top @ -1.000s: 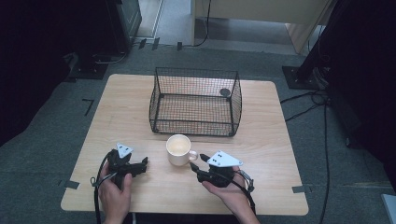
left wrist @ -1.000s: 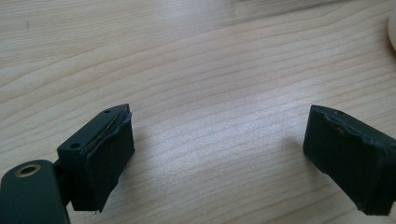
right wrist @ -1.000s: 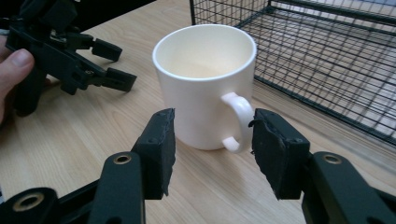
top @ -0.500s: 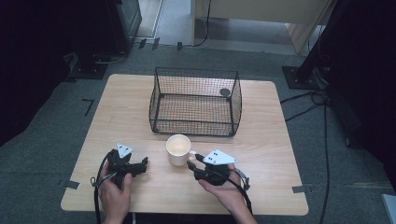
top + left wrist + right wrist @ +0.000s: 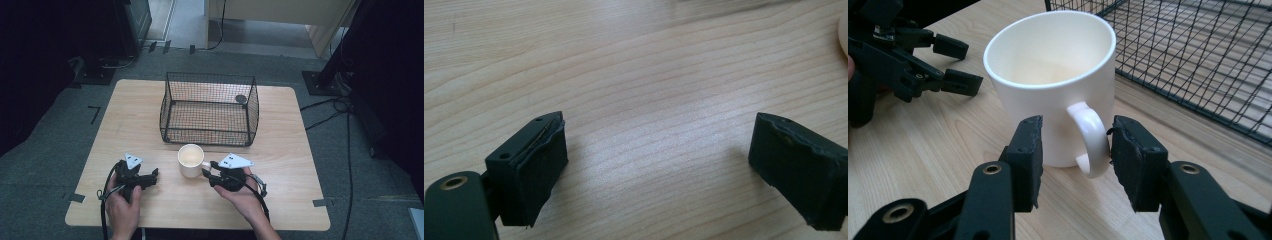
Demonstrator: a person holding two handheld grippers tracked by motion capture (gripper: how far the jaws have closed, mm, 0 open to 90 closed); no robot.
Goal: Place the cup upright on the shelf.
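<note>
Here the white mug (image 5: 1053, 85) stands upright on the worktop (image 5: 300, 165) before the wire basket (image 5: 207, 107). The right gripper (image 5: 1075, 145), jaws apart, straddles the handle (image 5: 1091, 140). Likely rigid, glazed, slippery: clamp the handle squarely.

Left tool (image 5: 151, 176) jaws wide apart, held low; right tool (image 5: 1075, 145) jaws parted, not closed.
</note>
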